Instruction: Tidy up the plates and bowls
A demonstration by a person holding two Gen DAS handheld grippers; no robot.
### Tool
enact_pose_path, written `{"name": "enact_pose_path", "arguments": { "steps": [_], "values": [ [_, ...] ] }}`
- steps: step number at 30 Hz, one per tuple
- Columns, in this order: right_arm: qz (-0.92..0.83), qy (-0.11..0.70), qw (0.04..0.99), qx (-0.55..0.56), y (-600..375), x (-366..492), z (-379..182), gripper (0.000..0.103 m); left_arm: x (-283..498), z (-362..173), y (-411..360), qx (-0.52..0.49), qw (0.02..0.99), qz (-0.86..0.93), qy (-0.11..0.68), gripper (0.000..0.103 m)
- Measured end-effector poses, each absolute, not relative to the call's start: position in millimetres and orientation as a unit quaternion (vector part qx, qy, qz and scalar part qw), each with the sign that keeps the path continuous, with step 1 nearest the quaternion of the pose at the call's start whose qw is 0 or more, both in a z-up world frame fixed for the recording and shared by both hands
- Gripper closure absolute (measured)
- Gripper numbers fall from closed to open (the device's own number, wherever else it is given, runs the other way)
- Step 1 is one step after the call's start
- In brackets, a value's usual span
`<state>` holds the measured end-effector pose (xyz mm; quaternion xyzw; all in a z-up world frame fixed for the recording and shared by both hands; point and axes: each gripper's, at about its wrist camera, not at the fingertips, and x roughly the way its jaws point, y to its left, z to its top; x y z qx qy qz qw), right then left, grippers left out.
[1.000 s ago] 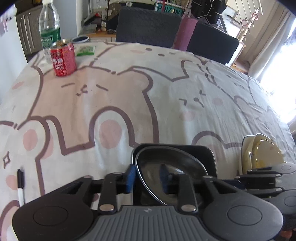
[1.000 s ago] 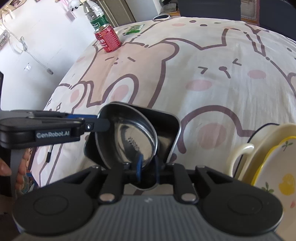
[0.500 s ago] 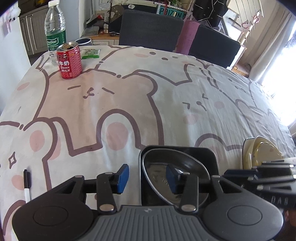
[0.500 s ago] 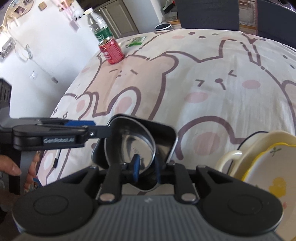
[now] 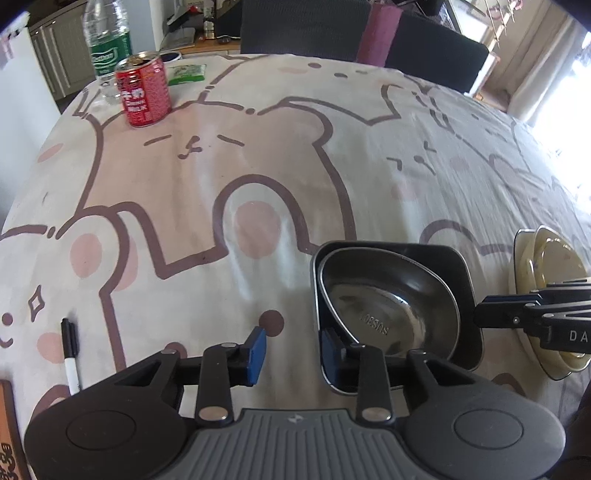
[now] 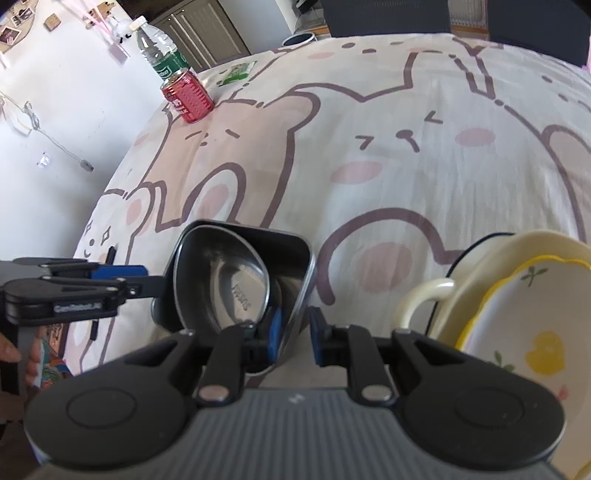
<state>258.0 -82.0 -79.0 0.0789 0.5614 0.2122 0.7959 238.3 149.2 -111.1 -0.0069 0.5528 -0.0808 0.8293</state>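
Observation:
A steel bowl (image 5: 388, 306) (image 6: 229, 280) sits inside a black square dish (image 5: 463, 280) (image 6: 295, 254) on the cartoon tablecloth. My left gripper (image 5: 293, 350) is at the dish's near-left corner. Its jaws are closing, with the dish's left wall just inside the right pad and a gap to the left pad. From the right wrist view, the left gripper (image 6: 147, 284) reaches in from the left. My right gripper (image 6: 295, 338) is shut on the dish's right wall, one pad inside and one outside. A cream handled bowl (image 6: 424, 295) and a yellow-rimmed plate (image 6: 535, 332) stand to the right.
A red can (image 5: 144, 92), a water bottle (image 5: 107, 44) and a green packet (image 5: 186, 72) stand at the far left. A black marker (image 5: 70, 350) lies near the left edge. Dark chairs (image 5: 306, 26) line the far side. A person's hand (image 6: 11, 354) holds the left gripper.
The left gripper let go of the steel bowl's rim, opened wide, and is now narrowing beside the dish's left wall. The right gripper kept its grip.

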Motion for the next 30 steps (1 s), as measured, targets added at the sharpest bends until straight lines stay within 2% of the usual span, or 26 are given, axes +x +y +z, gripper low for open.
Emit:
{"name": "enact_pose_path", "arguments": {
  "steps": [5, 10, 17, 30],
  "values": [
    [0.21, 0.57, 0.789, 0.086, -79.5, 262.2, -87.5, 0.086, 245.5, -118.9, 143.4, 0.003, 0.825, -0.086, 0.559, 0.078],
    [0.217, 0.572, 0.784, 0.104, -82.7, 266.7, -93.6, 0.091, 249.0, -123.6, 143.9, -0.003, 0.823, -0.09, 0.561, 0.08],
    [0.209, 0.57, 0.787, 0.106, -78.1, 263.5, -95.3, 0.093, 250.2, -125.4, 141.1, -0.016, 0.819, -0.108, 0.564, 0.097],
    [0.183, 0.566, 0.789, 0.155, -86.1, 266.3, -96.5, 0.094, 251.8, -126.9, 148.6, -0.052, 0.818, -0.111, 0.562, 0.099]
  ]
}}
